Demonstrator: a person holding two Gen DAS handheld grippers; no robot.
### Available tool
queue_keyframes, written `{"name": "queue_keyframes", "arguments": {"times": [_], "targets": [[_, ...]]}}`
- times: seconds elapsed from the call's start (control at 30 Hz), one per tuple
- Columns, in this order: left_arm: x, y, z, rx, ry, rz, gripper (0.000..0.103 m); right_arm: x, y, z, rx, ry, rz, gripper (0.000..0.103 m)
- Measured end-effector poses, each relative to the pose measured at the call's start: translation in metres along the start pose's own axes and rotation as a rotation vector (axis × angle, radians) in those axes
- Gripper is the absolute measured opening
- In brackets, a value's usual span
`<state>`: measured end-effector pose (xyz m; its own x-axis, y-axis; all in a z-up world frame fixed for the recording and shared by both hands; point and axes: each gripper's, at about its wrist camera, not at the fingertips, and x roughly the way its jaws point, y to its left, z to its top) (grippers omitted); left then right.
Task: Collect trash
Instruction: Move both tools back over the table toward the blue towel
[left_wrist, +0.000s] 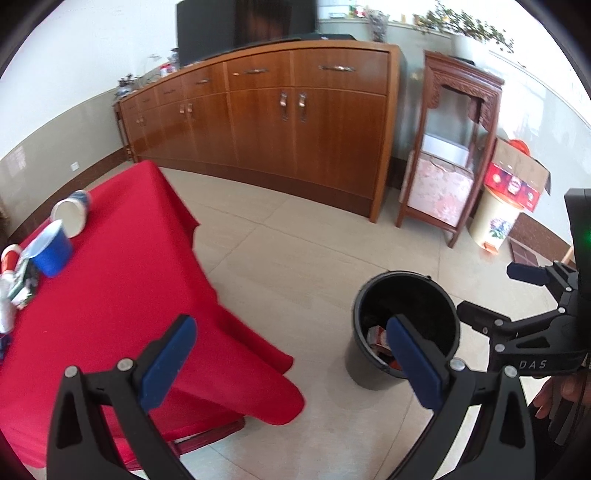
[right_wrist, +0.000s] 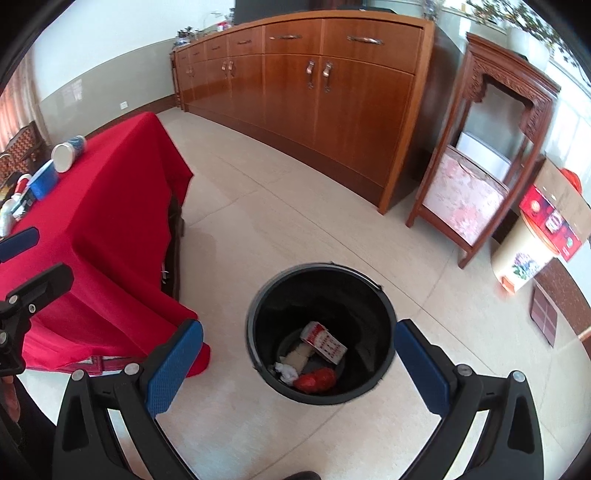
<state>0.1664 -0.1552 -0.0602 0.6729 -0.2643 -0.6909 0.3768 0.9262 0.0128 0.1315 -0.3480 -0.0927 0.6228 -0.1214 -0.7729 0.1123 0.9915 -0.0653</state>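
Reading "DAS" in white letters on the right gripper (left_wrist: 495, 295) body is about all the legible text; the red-and-white carton (right_wrist: 325, 341) in the bucket has print too small to read. Both grippers are spread wide, holding nothing. The black bucket (right_wrist: 369, 291) sits at 12 o'clock between the right gripper's (right_wrist: 299, 362) pads, and at 2 o'clock from the left gripper (left_wrist: 291, 362). Cups (left_wrist: 68, 214) lie on the red table (left_wrist: 129, 266) at 10 o'clock.
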Motion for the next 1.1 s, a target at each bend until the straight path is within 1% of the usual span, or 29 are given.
{"name": "queue_keyframes", "arguments": {"times": [0.03,0.23,0.33,0.4,0.57,0.67,0.73,0.8,0.9,0.97,1.03,1.1], "targets": [[-0.003,0.006,0.000,-0.007,-0.004,0.013,0.103,-0.001,0.004,0.003,-0.007,-0.005,0.006,0.103],[-0.023,0.054,-0.006,-0.073,-0.033,0.104,0.103,-0.007,0.059,0.029,-0.083,-0.067,0.087,0.103],[-0.034,0.086,-0.015,-0.125,-0.041,0.161,0.103,-0.010,0.089,0.039,-0.119,-0.098,0.128,0.103],[-0.040,0.101,-0.021,-0.153,-0.044,0.195,0.103,-0.011,0.113,0.049,-0.141,-0.118,0.169,0.103],[-0.062,0.154,-0.043,-0.254,-0.049,0.296,0.103,-0.008,0.172,0.064,-0.179,-0.143,0.262,0.103],[-0.072,0.182,-0.056,-0.306,-0.050,0.344,0.103,-0.005,0.207,0.069,-0.198,-0.151,0.313,0.103],[-0.080,0.201,-0.066,-0.340,-0.049,0.379,0.103,-0.002,0.229,0.072,-0.217,-0.155,0.333,0.103],[-0.087,0.217,-0.075,-0.371,-0.047,0.409,0.103,0.001,0.252,0.075,-0.238,-0.138,0.360,0.103],[-0.096,0.236,-0.086,-0.408,-0.048,0.463,0.103,0.003,0.279,0.079,-0.270,-0.112,0.369,0.103],[-0.100,0.250,-0.091,-0.430,-0.051,0.491,0.103,0.005,0.296,0.081,-0.281,-0.099,0.391,0.103],[-0.103,0.265,-0.096,-0.457,-0.055,0.520,0.103,0.003,0.306,0.081,-0.295,-0.107,0.407,0.103],[-0.107,0.284,-0.104,-0.499,-0.062,0.539,0.103,0.004,0.327,0.085,-0.326,-0.115,0.421,0.103]]}}
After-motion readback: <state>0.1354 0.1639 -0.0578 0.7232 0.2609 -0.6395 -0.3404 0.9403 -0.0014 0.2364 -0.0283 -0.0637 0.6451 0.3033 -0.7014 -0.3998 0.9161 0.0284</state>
